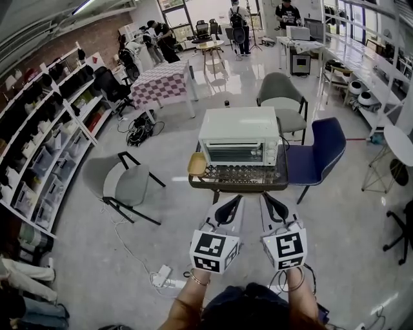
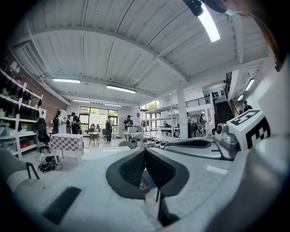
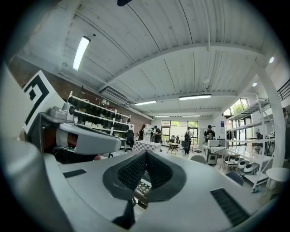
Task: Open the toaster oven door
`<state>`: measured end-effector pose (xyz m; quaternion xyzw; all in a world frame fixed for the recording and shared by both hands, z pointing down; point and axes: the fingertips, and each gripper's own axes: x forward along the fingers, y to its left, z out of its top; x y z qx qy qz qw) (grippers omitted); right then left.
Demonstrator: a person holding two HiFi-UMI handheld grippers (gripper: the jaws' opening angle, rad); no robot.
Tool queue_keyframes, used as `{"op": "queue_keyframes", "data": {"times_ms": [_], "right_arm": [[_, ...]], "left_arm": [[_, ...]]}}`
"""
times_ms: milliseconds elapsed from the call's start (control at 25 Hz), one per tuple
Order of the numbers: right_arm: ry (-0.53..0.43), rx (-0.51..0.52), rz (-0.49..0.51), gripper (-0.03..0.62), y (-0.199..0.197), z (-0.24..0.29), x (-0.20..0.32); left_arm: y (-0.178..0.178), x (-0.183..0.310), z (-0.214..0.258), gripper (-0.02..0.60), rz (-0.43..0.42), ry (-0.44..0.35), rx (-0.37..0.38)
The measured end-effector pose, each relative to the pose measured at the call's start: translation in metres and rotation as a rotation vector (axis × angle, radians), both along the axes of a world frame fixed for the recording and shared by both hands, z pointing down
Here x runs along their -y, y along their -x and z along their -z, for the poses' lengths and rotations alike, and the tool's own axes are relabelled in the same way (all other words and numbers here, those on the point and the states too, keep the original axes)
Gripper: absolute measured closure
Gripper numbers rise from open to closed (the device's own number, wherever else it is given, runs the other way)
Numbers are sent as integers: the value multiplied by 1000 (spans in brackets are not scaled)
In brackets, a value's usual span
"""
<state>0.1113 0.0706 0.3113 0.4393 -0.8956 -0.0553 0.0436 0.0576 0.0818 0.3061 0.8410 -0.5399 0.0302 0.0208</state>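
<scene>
My left gripper (image 1: 231, 207) and right gripper (image 1: 271, 205), jaws pressed together and empty, hang side by side near the bench (image 1: 258, 184) carrying the white toaster oven (image 1: 239, 127), its door (image 1: 233, 155) closed.

The room is brightly and evenly lit: daylight is let in through the far windows (image 1: 200, 9) and thrown back as pale glare off the glossy floor (image 1: 239, 74). The ceiling tubes (image 3: 81, 52) are blown out to white in both gripper views. Only faint, soft shadows are cast. Straight lines are bent hard toward the edges, black corners are left by the wide lenses, and the shells of the left gripper (image 2: 145, 152) and right gripper (image 3: 145, 154) are rendered soft up close.
</scene>
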Motion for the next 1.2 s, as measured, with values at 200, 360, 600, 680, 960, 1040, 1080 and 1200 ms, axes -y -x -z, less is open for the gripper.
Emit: {"op": "queue_keyframes", "data": {"times_ms": [200, 360, 600, 680, 960, 1040, 1080, 1200], "right_arm": [[13, 7, 23, 600, 2, -8, 22], [32, 18, 30, 600, 1, -13, 40], [53, 17, 33, 600, 19, -28, 75], [53, 9, 27, 601, 32, -32, 87], [86, -40, -7, 600, 56, -40, 136], [82, -42, -25, 592, 65, -39, 151], [81, -45, -34, 592, 70, -41, 158], [88, -56, -60, 589, 85, -46, 177]], "left_arm": [[3, 19, -7, 566, 32, 12, 6], [2, 34, -10, 566, 48, 28, 8], [19, 66, -24, 566, 53, 47, 19], [30, 79, -28, 566, 47, 54, 18], [57, 134, -27, 566, 16, 63, 21], [67, 147, -28, 566, 2, 62, 30], [73, 153, -30, 566, -7, 63, 33], [88, 172, -36, 566, -27, 68, 31]]}}
